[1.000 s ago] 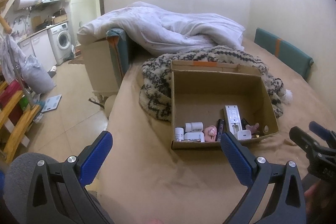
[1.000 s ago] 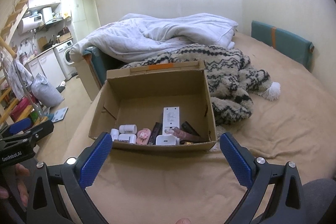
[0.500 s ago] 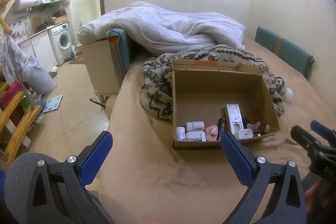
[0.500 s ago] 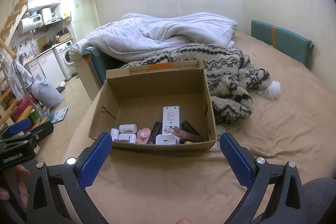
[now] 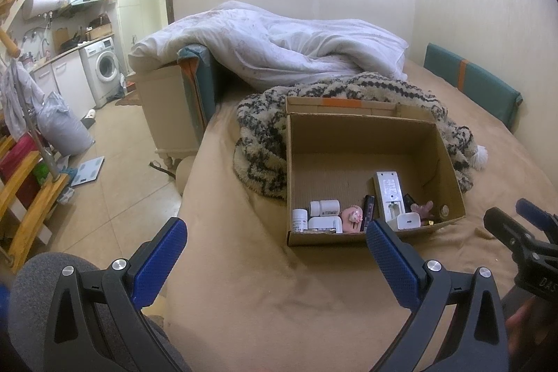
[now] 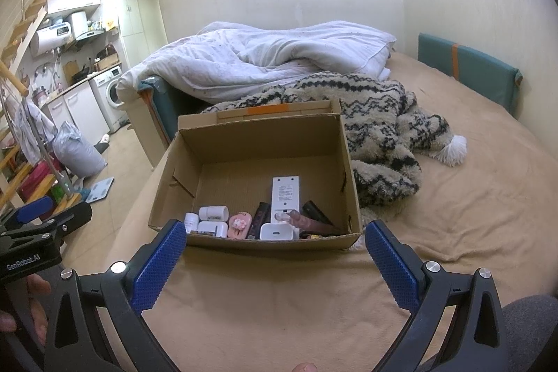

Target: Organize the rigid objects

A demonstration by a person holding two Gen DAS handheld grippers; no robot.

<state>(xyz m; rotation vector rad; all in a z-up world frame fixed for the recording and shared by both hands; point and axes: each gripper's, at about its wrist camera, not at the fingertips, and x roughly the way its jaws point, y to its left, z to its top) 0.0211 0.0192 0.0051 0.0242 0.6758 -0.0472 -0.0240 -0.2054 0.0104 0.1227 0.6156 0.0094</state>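
An open cardboard box (image 5: 362, 142) (image 6: 265, 142) sits on the tan bed. Along its near wall lie a white remote (image 5: 387, 190) (image 6: 285, 194), white pill bottles (image 5: 325, 207) (image 6: 213, 213), a white charger (image 5: 408, 220) (image 6: 276, 231), a pink figure (image 5: 351, 219) (image 6: 239, 223) and dark sticks (image 6: 262, 218). My left gripper (image 5: 275, 262) is open and empty, in front of the box and to its left. My right gripper (image 6: 275, 262) is open and empty, just in front of the box. The right gripper also shows at the left wrist view's right edge (image 5: 523, 232).
A black-and-cream knit blanket (image 6: 380, 128) lies behind and right of the box. A white duvet (image 6: 265, 58) is heaped further back. A teal cushion (image 6: 467, 68) leans on the right wall. The bed edge (image 5: 188, 183) drops to a tiled floor at left.
Both grippers have drifted very slightly; the box sits a touch further in the left wrist view. Nothing was grasped or released.
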